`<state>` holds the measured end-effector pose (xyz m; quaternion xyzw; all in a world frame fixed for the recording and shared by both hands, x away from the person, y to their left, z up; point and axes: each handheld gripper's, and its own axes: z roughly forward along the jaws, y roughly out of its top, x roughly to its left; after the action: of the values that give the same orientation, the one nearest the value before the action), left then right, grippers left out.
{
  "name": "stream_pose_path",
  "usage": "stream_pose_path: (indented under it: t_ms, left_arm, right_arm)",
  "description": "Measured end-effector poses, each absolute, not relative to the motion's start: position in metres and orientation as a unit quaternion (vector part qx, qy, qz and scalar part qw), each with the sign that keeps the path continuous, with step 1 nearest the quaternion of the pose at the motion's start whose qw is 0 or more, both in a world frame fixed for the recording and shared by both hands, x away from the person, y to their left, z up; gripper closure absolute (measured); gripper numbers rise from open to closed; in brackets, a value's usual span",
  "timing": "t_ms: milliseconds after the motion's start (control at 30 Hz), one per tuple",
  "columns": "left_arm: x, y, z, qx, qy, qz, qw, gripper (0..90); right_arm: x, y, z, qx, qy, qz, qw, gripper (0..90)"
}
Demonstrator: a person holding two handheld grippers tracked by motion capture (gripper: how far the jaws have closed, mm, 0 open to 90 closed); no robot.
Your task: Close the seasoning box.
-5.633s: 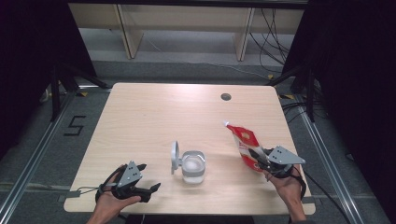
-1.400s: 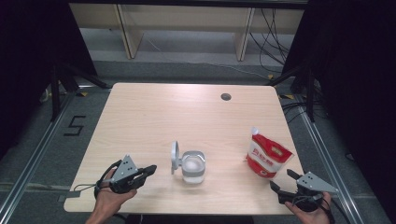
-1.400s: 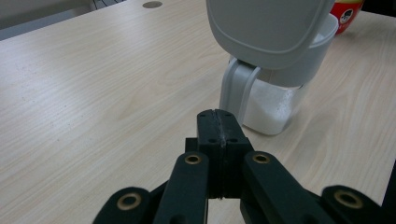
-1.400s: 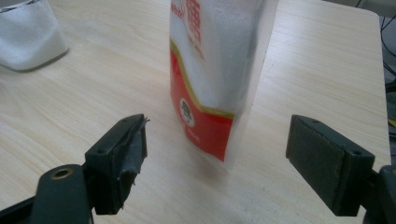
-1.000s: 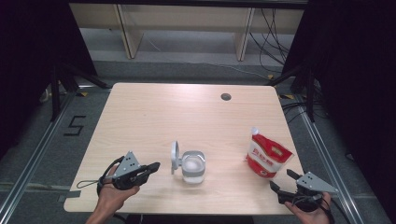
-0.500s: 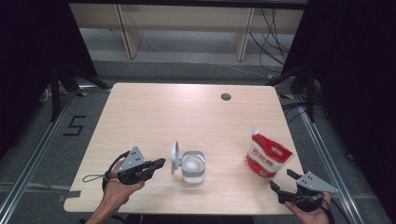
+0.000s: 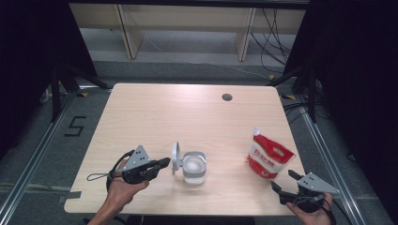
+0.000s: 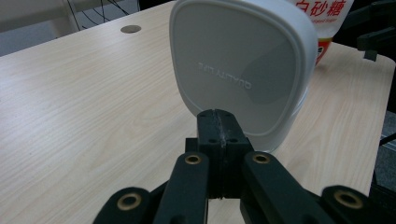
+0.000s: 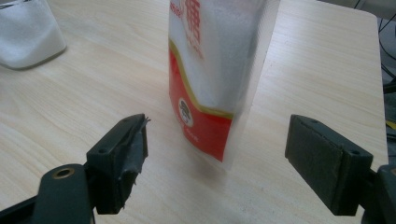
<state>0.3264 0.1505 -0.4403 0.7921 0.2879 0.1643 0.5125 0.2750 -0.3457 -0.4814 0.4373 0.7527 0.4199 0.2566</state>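
left hand (image 7: pixel 123 183): comes in from the bench's near edge, left of centre; forearm angled up toward the middle, gripper held about level, pointing right at the container.
left gripper (image 7: pixel 162 162): jaws pressed together, nothing between them; tips just beside the outer face of the lid. Contact with the lid: can't tell.
right hand (image 7: pixel 313 214): at the bench's near right corner, low, gripper pointing left and away, toward the pouch.
right gripper (image 7: pixel 285 180): jaws wide apart, nothing clamped. Pouch stands ahead of the gap, not between the pads (image 9: pixel 127 154); clear bench between pads and pouch.
container (image 7: pixel 194 167): clear, squarish with rounded corners, near the near edge, roughly mid-bench. Open.
container contents: white granular stuff, filled nearly to the top in the high view.
lid (image 7: pixel 175 158): white, rounded-square, stands upright on the container's left side, touching it. In the left gripper view its outer face (image 8: pixel 238 70) faces the left gripper, with faint embossed lettering, reading upside-down.
pouch (image 7: pixel 268 157): red and white stand-up bag, upright, near the right edge toward the near right corner, well apart from the container. White spout at top left. Clear window in the right gripper view (image 9: pixel 219 60) shows white grains inside.
bench (image 7: pixel 155 112): light wood, round dark grommet (image 7: pixel 227 97) near the far edge, right of centre.
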Motion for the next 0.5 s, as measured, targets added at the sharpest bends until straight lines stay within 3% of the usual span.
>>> stream_pose_path:
  t_ms: [500]
  left_arm:
    - [0.325, 0.1416, -0.436, 0.791, 0.28, 0.161, 0.52, 89.3]
  right_arm:
    - [0.2752, -0.3456, -0.4818, 0.437, 0.754, 0.419, 0.256, 22.0]
